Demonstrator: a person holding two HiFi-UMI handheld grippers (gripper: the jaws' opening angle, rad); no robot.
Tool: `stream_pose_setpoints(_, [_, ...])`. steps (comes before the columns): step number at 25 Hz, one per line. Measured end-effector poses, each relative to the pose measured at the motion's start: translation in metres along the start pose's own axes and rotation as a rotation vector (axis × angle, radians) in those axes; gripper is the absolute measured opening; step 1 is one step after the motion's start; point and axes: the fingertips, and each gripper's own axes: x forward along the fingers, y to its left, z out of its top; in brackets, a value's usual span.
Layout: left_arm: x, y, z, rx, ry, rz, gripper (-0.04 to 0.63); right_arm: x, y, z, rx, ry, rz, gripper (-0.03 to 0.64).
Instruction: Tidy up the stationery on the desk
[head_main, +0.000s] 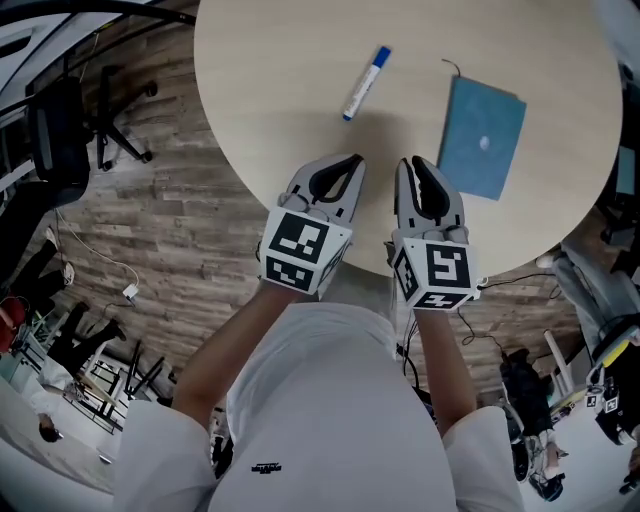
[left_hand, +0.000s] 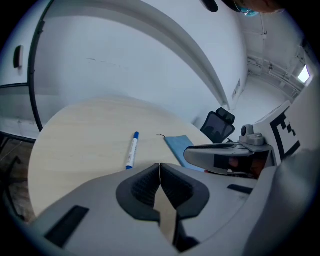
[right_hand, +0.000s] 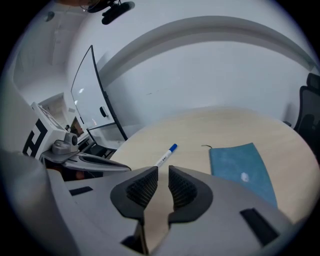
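On the round pale wooden table (head_main: 270, 70) lies a white marker with a blue cap (head_main: 365, 84), slanted, and to its right a blue notebook (head_main: 483, 138) lying flat. Both grippers hover side by side over the table's near edge, short of both items. My left gripper (head_main: 355, 160) is shut and empty, its pads meeting (left_hand: 159, 166), with the marker (left_hand: 131, 150) and the notebook (left_hand: 179, 145) beyond. My right gripper (head_main: 412, 163) shows a narrow gap between its pads with nothing in it (right_hand: 163, 170); the marker (right_hand: 165, 155) and the notebook (right_hand: 240, 167) lie ahead.
A black office chair (head_main: 90, 110) stands on the wood-plank floor at the left, with cables nearby. Another dark chair (left_hand: 218, 125) sits past the table's far side. Clutter and gear crowd the floor at the lower right (head_main: 560, 400).
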Motion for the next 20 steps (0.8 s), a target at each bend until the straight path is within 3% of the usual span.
stream_pose_setpoints(8, [-0.014, 0.047, -0.004, -0.003, 0.023, -0.003, 0.021, 0.055, 0.037, 0.006, 0.0, 0.054, 0.021, 0.137])
stream_pose_setpoints(20, [-0.023, 0.108, 0.001, -0.041, 0.018, 0.01, 0.021, 0.118, 0.048, 0.0, 0.052, 0.104, -0.111, 0.15])
